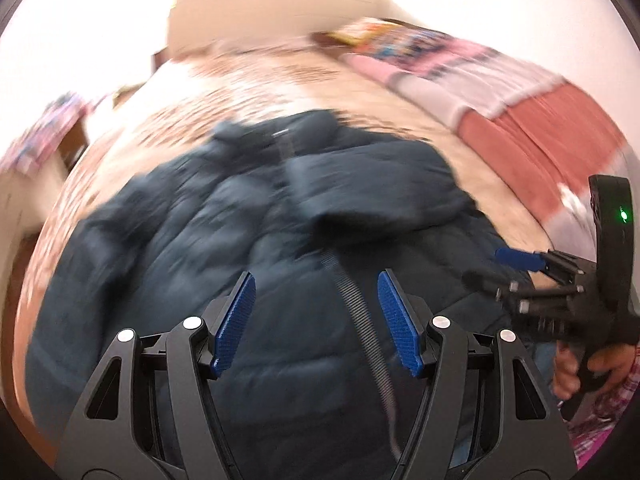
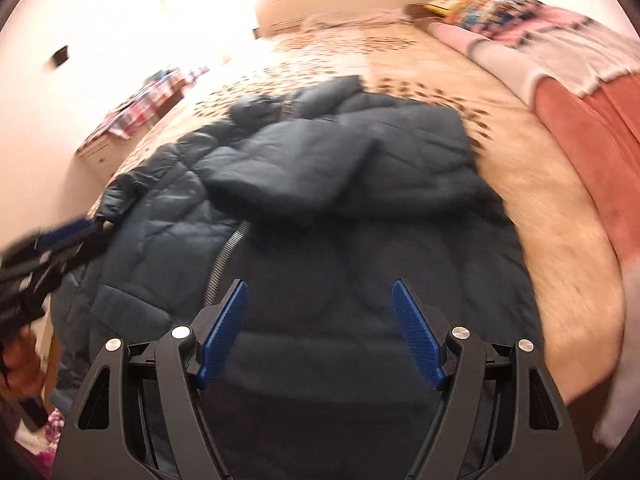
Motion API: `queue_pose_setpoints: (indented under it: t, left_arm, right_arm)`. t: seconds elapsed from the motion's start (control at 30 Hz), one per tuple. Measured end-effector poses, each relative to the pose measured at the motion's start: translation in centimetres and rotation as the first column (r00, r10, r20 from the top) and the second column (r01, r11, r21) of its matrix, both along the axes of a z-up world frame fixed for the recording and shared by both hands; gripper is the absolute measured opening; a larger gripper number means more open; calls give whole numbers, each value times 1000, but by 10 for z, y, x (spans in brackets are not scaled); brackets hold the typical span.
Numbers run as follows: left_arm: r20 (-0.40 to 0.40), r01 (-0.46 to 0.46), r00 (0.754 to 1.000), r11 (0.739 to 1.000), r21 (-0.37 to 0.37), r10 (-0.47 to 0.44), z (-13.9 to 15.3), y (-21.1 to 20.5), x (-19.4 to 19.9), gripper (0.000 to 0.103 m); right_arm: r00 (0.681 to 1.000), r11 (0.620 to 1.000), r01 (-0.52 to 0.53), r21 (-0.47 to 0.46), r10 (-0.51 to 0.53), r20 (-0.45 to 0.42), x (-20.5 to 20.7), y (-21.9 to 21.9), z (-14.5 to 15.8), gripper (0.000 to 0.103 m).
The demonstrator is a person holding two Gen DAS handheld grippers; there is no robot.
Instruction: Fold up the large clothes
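Dark puffer jacket flat on bed, front up, zipper running down the middle. One sleeve already laid across the chest, likely the first fold to narrow the body. Other sleeve out to the side, near the bed edge.

Left gripper above lower jacket, fingers released, nothing between them, zipper visible in the gap. Right gripper over the hem area, fingers spread wide, empty too. Neither touching cloth as far as visible.

Frames motion-blurred, so exact height over the fabric hard to judge.

Judgement: between grasps, both tools free to take new hold. Probable next grab: loose sleeve or hem. Puffy fill likely to spring back, so folds may need pressing down.
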State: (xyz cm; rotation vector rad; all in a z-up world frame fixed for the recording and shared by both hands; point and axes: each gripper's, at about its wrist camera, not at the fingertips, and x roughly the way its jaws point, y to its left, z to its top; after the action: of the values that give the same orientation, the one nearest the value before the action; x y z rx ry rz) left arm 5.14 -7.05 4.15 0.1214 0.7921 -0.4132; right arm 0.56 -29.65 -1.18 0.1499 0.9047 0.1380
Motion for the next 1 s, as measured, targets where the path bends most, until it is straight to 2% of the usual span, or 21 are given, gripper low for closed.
queue_pose_setpoints:
  t: [0.07,0.13,0.23,0.3,0.4,0.43,0.47,0.53,0.57,0.63,0.7,0.77,0.87,1.0]
  left_arm:
    - [27,100,994,993,69,-102,-1,-38,7,63]
    - [52,177,981,972,152,-187,-5,-73,15,64]
    - [83,227,962,934,276,-259,-13,-110,23,64]
    - [78,277,944,899,338,-320,-19,-132,29,64]
    - [37,282,943,852,442,-331,-37,-152,46,62]
    - [21,268,949,839,473,-315,-43,-157,51,48]
    - [-4,258,956,835,485,-293,-48,-159,57,27]
    - [-34,238,967,856,458,-251,-49,-156,65,15]
    - [-28,206,976,881,425,-215,-44,-149,67,9]
    - [-16,169,984,917,362,-175,-32,-135,67,8]
    - [7,101,994,962,255,-106,-9,-110,66,7]
    - [22,28,999,986,165,-33,9,-83,68,7]
    - [27,-95,995,993,71,94,28,-32,69,7]
    - [-28,-242,970,970,14,242,21,36,82,7]
  right_arm:
    - [1000,1000,19,10,-19,-8,-8,-9,-6,74]
    - [999,999,30,24,-30,-13,-14,-15,-11,74]
    - [999,998,38,48,-38,-9,-18,-22,-14,73]
    - [999,997,42,62,-42,-1,-21,-28,-15,73]
    - [998,994,59,96,-59,-2,-24,-40,-16,73]
    - [998,992,64,106,-64,-5,-23,-43,-16,73]
    - [997,990,75,122,-74,-11,-22,-47,-17,73]
    - [996,985,92,146,-90,-19,-23,-53,-19,73]
    - [995,983,99,153,-96,-22,-23,-54,-19,73]
    - [994,981,109,159,-106,-28,-23,-57,-20,73]
    - [994,980,110,166,-106,-33,-25,-57,-21,73]
    - [994,981,105,164,-101,-34,-25,-56,-20,73]
    - [996,983,91,157,-87,-32,-23,-52,-20,73]
    - [997,988,69,140,-63,-42,-20,-43,-22,73]
